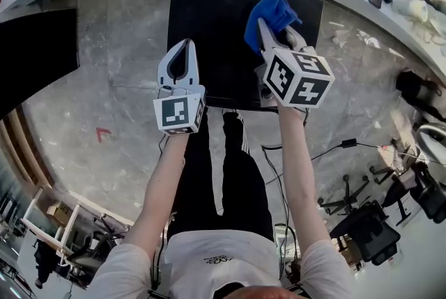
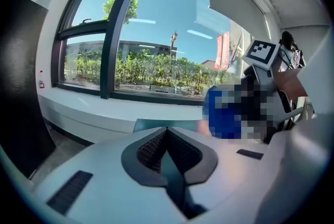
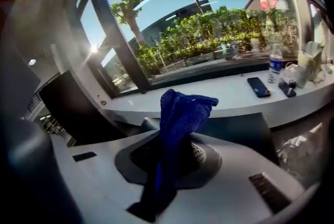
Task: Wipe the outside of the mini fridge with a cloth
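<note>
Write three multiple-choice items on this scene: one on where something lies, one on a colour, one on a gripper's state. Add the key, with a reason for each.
1. Where does the smartphone lie?
A. on the floor
B. on the white window ledge
C. on a chair

2. What colour is the cloth?
A. blue
B. yellow
C. white

3. What state is the left gripper in?
A. jaws together, nothing between them
B. jaws wide apart
C. jaws shut on the cloth

Key:
1. B, because the right gripper view shows the smartphone flat on the ledge below the window.
2. A, because the cloth is deep blue in both the head view and the right gripper view.
3. A, because the left gripper view shows the jaw tips meeting with nothing held between them.
</note>
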{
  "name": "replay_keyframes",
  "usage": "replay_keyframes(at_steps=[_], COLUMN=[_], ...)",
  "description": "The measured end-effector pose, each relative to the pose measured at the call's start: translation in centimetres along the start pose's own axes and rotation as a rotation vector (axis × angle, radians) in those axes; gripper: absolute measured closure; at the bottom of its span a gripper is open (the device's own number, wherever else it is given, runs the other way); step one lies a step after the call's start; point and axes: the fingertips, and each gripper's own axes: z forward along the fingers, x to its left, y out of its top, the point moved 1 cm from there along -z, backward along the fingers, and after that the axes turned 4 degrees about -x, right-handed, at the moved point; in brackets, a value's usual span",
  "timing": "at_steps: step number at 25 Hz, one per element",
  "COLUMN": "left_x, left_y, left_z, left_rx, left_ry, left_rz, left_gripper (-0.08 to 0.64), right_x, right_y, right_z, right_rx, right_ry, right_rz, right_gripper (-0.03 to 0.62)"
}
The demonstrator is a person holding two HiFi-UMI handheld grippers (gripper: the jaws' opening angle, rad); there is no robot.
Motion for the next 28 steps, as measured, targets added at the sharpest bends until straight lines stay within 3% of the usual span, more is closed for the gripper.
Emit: replay_keyframes(at_steps=[5,11,18,28], left_x=[4.8,10.4,12.3,11.3], left_y=[-0.6,-2.4,-3.3,-3.3], left_z=[-1.4,-3.6,-4.4,-4.1], left_rx=[0.003,0.023,0.027,0.028], left_ry=[0.063,0.142,0.172,0.147], left_rz=[-0.012,-0.034,-0.057,-0.051], left_gripper=[0.555,0.555,0.555,0.555], right_x=[10.6,17.4,17.5,15.3], right_y=[-2.4,-7.1,-10.6,-10.4], right_z=[4.6,10.0,13.7,13.1], right_rx=[0.068,0.188,0.272,0.264], right_ry=[0.176,0.241,0.154,0.098], right_rz=[-0.011,0.002,-0.132,-0.147], right_gripper=[0.512,0.512,0.512,0.512])
